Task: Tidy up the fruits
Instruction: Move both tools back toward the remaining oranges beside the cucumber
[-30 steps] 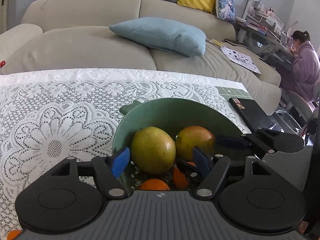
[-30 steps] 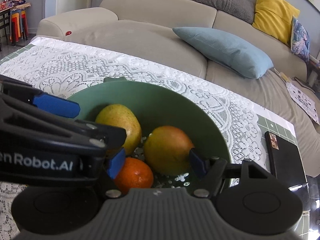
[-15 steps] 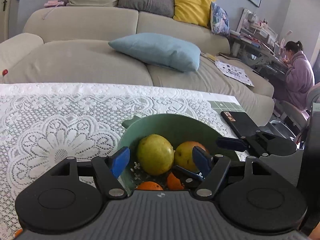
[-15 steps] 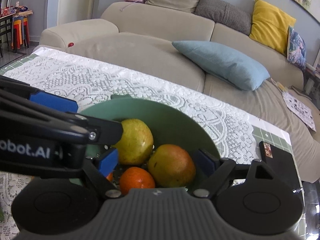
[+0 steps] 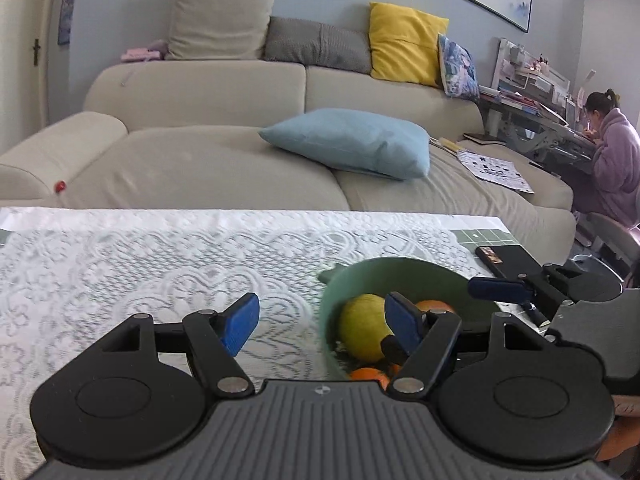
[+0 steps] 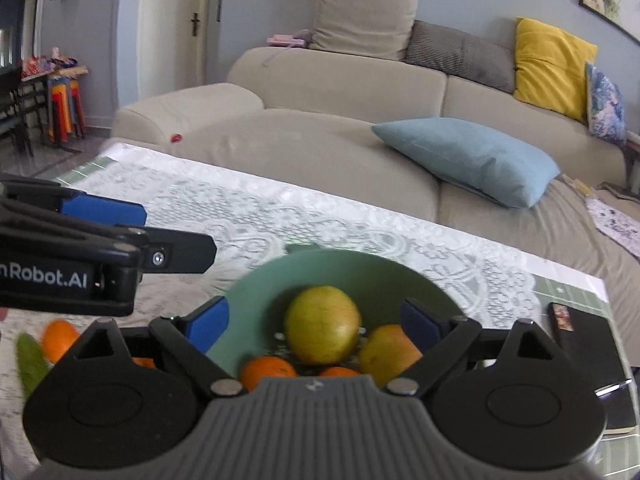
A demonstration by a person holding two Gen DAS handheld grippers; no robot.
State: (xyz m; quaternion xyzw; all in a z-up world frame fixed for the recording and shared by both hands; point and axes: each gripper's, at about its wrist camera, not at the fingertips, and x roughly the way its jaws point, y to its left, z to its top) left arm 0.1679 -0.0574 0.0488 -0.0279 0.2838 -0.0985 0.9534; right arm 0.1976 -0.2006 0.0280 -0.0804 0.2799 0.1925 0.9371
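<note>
on my left an orange point(image 6: 59, 339) sits loose on the bench point(image 6: 280, 216). my left gripper point(image 5: 322, 326) and right gripper point(image 6: 314, 326) hold their jaws wide, gripping nothing. the bowl point(image 6: 344, 270) carries a green fruit point(image 6: 323, 330), oranges, and a reddish fruit point(image 6: 386, 354).

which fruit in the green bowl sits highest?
The yellow-green fruit in the bowl. It stands above the reddish-orange fruit beside it and the two small oranges at the near edge.

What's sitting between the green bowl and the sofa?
Only white lace tablecloth: in the right wrist view, nothing stands on it between the green bowl and the sofa.
</note>
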